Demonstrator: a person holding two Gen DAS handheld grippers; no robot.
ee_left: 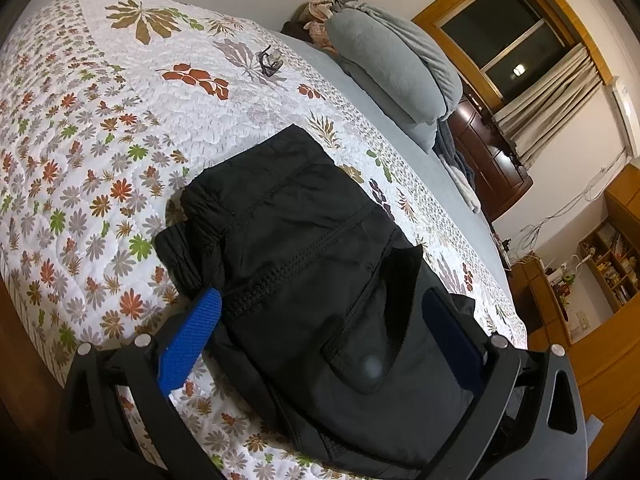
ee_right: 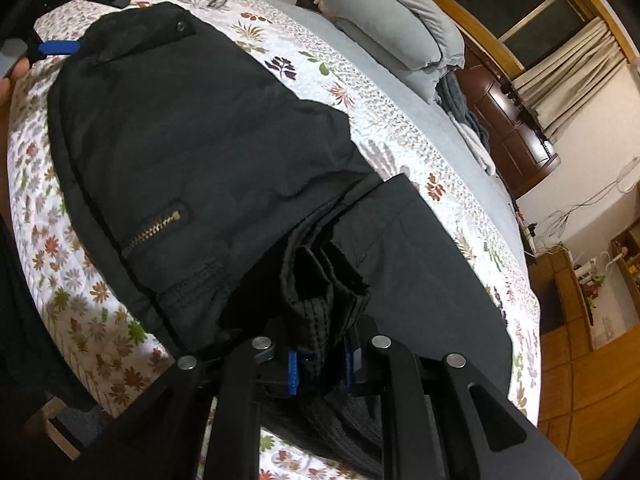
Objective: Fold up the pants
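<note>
Bunched black fabric is clamped in the right gripper (ee_right: 320, 372). Jaws of the left gripper (ee_left: 324, 324) are spread apart over the black pants (ee_left: 304, 248), already folded compactly on the floral bedspread (ee_left: 100, 128); a final fold probably remains.

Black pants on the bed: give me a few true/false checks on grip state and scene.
1. The right gripper is shut on a bunched part of the black pants. True.
2. The left gripper is clamped shut on the pants. False: its jaws are wide open, the fabric lying between them.
3. The pants lie on a floral quilt. True.
4. A brass zipper shows on the pants in the right wrist view. True.
5. The pillows are red. False: they are grey.
</note>
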